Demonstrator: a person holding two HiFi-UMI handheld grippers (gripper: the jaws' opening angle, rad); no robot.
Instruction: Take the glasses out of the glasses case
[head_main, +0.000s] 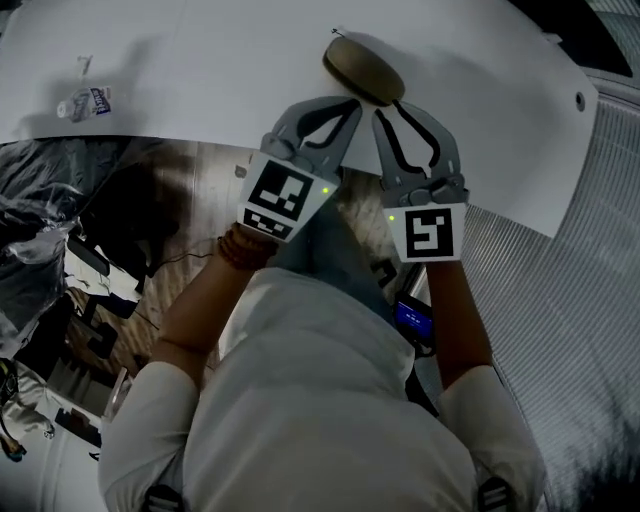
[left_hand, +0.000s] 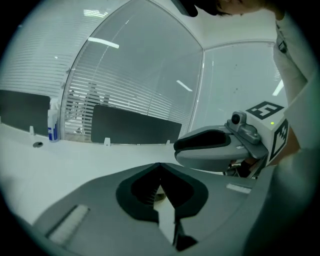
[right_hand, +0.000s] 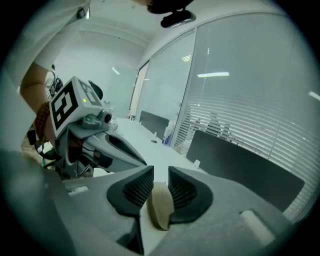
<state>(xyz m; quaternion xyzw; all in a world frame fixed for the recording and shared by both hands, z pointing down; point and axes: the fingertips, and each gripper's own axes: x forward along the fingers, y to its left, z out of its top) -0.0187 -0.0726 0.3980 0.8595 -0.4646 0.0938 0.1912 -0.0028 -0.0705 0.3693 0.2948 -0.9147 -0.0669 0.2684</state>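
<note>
Nearest me, my left tongs (head_main: 350, 104) are closed, tips together with nothing held. Just beside them my right tongs (head_main: 385, 113) stand slightly apart. In the right gripper view the tan end of the glasses case (right_hand: 161, 205) shows in that narrow gap, and I can make out no clamp on it. From the head view the case lies closed on the white table (head_main: 200, 60), its near edge right at both sets of tips. A small bottle (head_main: 82, 102) sits well off to the left.

I see an office here: a long white worktop (left_hand: 75, 165) with dark desk dividers (left_hand: 135, 131), glass partition walls (left_hand: 145, 65), and slatted blinds (right_hand: 250, 120) behind them.
</note>
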